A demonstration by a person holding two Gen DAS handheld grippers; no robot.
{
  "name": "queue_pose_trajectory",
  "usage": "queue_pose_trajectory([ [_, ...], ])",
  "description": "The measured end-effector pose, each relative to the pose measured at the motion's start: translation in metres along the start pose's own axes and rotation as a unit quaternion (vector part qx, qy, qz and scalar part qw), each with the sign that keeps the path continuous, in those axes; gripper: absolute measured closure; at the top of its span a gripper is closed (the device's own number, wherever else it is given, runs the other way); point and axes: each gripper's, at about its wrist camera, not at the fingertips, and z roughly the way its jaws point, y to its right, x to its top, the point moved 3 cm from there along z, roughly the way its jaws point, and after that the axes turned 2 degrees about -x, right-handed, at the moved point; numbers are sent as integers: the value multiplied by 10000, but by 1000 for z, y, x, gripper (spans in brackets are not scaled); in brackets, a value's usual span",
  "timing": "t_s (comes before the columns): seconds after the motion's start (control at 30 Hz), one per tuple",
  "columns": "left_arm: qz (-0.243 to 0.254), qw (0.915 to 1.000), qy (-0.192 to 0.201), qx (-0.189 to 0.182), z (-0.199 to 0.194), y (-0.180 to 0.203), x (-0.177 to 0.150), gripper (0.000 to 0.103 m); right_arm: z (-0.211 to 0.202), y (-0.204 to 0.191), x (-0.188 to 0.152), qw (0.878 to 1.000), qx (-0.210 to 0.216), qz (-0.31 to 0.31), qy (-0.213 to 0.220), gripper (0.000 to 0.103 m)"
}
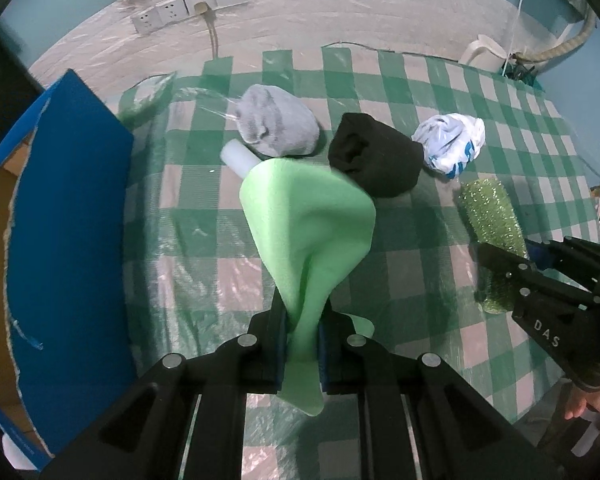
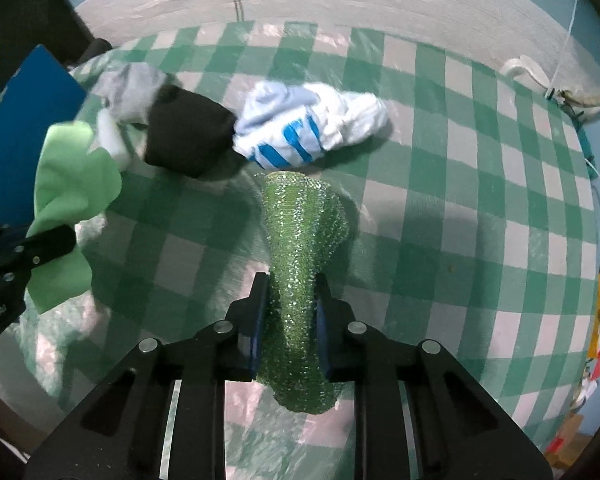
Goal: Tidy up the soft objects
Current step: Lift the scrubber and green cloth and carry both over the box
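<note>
My left gripper (image 1: 303,312) is shut on a light green cloth (image 1: 308,216), which hangs above the checked table; the same light green cloth (image 2: 72,196) shows at the left of the right wrist view. My right gripper (image 2: 291,292) is shut on a glittery green scrubber (image 2: 300,240), lifted off the table; the scrubber (image 1: 492,220) and right gripper (image 1: 500,264) appear at the right of the left wrist view. On the table lie a grey bundle (image 1: 276,120), a black bundle (image 1: 376,152), a white-and-blue cloth (image 1: 452,144) and a white foam cylinder (image 1: 238,158).
A blue cardboard box (image 1: 68,216) stands open at the table's left edge. The table (image 1: 204,220) has a green-checked cover under clear plastic. Wall sockets (image 1: 188,4) and a cable sit behind it. A hand (image 1: 580,404) holds the right gripper.
</note>
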Motion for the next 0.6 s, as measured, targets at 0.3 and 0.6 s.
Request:
queue_pose_trajectory([
  [0.3, -51, 9998, 177, 61, -20, -10, 1, 91, -27, -13, 5, 9996, 115, -137, 235, 83],
  [0.6, -82, 9992, 339, 186, -39, -17, -7, 91, -50, -28, 10, 9985, 196, -284, 428, 83],
])
